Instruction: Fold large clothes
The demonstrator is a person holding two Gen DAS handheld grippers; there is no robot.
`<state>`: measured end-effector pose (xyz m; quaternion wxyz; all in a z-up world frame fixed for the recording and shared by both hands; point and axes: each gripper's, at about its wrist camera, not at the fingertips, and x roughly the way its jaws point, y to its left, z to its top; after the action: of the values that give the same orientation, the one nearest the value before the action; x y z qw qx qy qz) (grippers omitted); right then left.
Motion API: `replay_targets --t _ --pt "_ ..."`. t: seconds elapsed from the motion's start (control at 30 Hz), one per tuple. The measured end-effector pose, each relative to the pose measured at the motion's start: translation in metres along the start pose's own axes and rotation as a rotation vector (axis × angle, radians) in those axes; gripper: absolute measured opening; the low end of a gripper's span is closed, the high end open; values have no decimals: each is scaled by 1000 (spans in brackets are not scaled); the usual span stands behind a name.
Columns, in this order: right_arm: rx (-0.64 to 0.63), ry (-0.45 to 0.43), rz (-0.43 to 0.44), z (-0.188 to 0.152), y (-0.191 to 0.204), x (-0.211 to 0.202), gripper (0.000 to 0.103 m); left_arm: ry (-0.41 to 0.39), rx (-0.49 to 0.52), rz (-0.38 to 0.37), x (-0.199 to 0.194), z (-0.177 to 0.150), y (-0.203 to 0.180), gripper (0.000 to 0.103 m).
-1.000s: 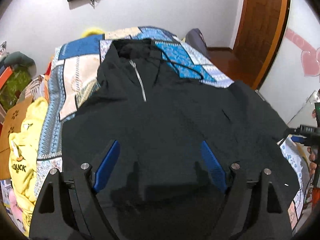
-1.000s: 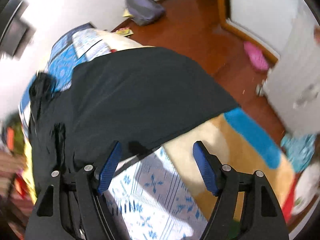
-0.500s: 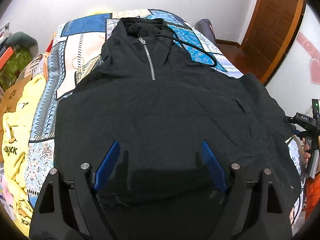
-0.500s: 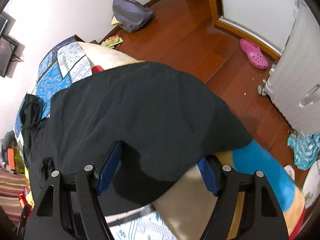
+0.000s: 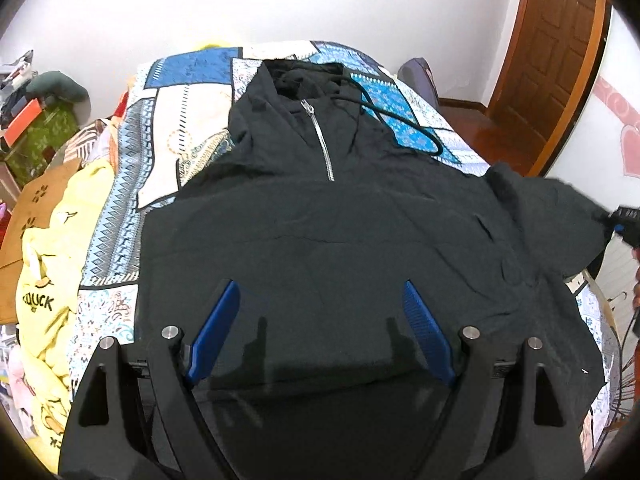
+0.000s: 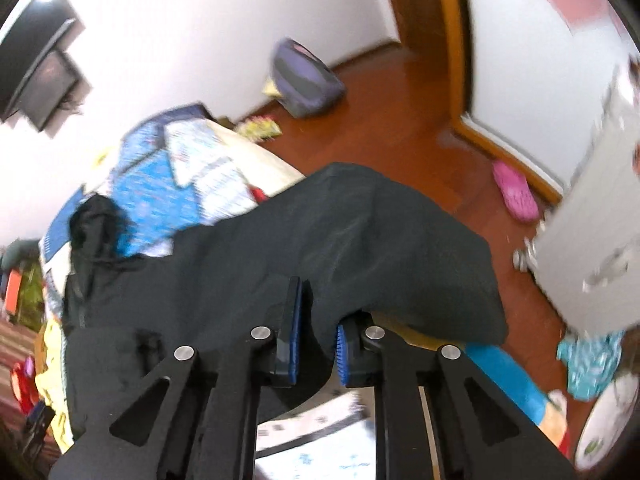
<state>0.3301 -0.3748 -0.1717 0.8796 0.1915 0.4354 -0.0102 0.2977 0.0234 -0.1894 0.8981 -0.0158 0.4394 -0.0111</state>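
Note:
A black zip hoodie (image 5: 320, 240) lies face up on the patchwork quilt (image 5: 192, 92) of a bed, hood at the far end. My left gripper (image 5: 319, 286) hovers open over the hoodie's lower front, with nothing between its blue pads. In the right wrist view my right gripper (image 6: 318, 320) has its jaws closing, and the pads pinch a fold of the hoodie's sleeve (image 6: 400, 248), which is raised off the bed's right side. The same gripper (image 5: 626, 220) shows at the left wrist view's right edge, holding the sleeve end.
A yellow garment (image 5: 48, 280) is heaped along the bed's left side. On the wooden floor to the right lie a purple backpack (image 6: 304, 80) and a pink slipper (image 6: 516, 192). A white cabinet (image 6: 592, 248) stands close on the right, near a brown door (image 5: 552, 60).
My right gripper went from wide open around the sleeve edge to pinched on it, and has risen with the fabric. My left gripper stays open and has shifted slightly over the hoodie.

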Motion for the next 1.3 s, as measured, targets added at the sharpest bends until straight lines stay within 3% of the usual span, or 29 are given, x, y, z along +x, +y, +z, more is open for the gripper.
replay_targets --t 0.2,0.37,0.57,0.7,0.77,0.87,0.93,1.07,1.17,1.3 --pt "-173 -94 94 3 75 -43 11 -69 -7 7 -21 -1 13 83" --pt "-289 -75 196 -15 138 -44 11 -94 -17 0 -30 -1 22 83" --pt "-414 89 282 -64 199 -2 11 -100 -32 -5 -36 -10 36 83" --pt "-510 232 263 -105 229 32 12 -93 -34 10 -37 -18 43 83" --pt "-549 298 238 -126 237 49 16 -87 -42 10 -37 -22 47 83" --pt "-617 334 155 -142 242 58 17 -72 -55 7 -35 -26 50 83" --pt "-636 342 152 -143 244 56 23 -64 -59 5 -32 -28 50 83" --pt "-628 344 172 -134 234 43 43 -56 -47 9 -28 -28 44 83" --pt "-614 321 201 -128 224 30 46 -52 -21 1 -26 -25 34 83" --pt "-576 268 165 -121 203 14 46 -63 44 -7 -28 -15 11 83"
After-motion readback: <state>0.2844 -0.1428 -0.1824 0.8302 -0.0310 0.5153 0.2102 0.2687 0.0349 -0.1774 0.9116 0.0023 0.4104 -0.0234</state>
